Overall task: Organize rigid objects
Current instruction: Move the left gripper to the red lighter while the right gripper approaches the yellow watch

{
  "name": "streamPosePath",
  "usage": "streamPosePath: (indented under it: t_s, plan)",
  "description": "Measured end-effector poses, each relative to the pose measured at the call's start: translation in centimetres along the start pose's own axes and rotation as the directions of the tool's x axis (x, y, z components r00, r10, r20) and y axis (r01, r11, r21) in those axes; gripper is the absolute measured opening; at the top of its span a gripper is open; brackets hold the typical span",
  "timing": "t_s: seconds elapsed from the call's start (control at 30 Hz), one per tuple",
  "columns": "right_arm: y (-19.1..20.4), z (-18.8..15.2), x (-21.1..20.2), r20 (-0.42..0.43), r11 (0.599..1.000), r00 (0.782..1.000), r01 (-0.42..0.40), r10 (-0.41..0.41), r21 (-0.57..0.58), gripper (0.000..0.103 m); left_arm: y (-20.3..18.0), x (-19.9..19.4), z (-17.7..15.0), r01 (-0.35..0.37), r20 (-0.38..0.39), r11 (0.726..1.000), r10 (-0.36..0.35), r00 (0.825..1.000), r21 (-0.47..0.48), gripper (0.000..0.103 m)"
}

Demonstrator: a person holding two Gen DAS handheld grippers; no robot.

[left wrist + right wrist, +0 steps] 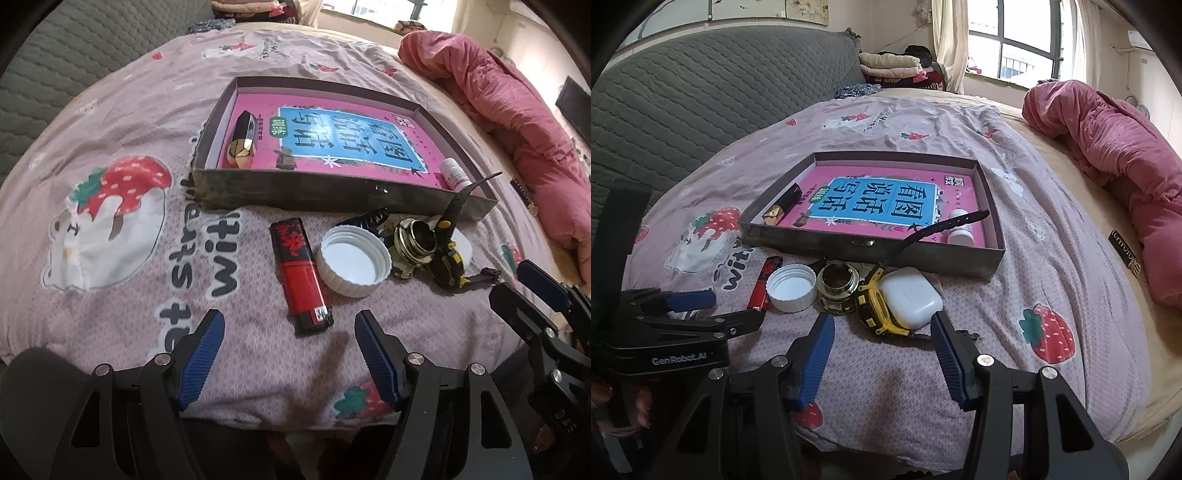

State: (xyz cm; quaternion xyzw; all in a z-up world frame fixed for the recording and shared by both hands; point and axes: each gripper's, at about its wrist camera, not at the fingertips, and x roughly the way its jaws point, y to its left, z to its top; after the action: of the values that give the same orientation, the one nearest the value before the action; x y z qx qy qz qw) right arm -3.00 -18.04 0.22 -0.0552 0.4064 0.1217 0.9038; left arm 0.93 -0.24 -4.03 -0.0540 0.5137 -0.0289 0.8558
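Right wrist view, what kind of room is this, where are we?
Most likely a home bedroom: the work surface is a bed under a pink strawberry-print sheet, a rumpled pink quilt lies along one side, a grey quilted headboard stands behind it, and folded clothes sit by the window.

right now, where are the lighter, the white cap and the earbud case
lighter (301, 275), left wrist view, red middle of its body
white cap (352, 260), left wrist view, inside of the upturned cap
earbud case (910, 297), right wrist view, top of its lid

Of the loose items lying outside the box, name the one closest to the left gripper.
The red and black lighter. Its end lies just ahead of the open left gripper; the white cap and the yellow watch sit farther off.
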Motion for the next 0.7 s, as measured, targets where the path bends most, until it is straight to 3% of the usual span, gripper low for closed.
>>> streamPosePath:
  t_s: [0.7]
  plan:
    - [0.6, -0.2, 2.2, -0.039, 0.999, 0.999, -0.039, 0.038, -0.033, 0.054, 3.2, 1.9, 1.2, -0.059, -0.009, 0.995, 0.058, 0.998, -0.081, 0.074]
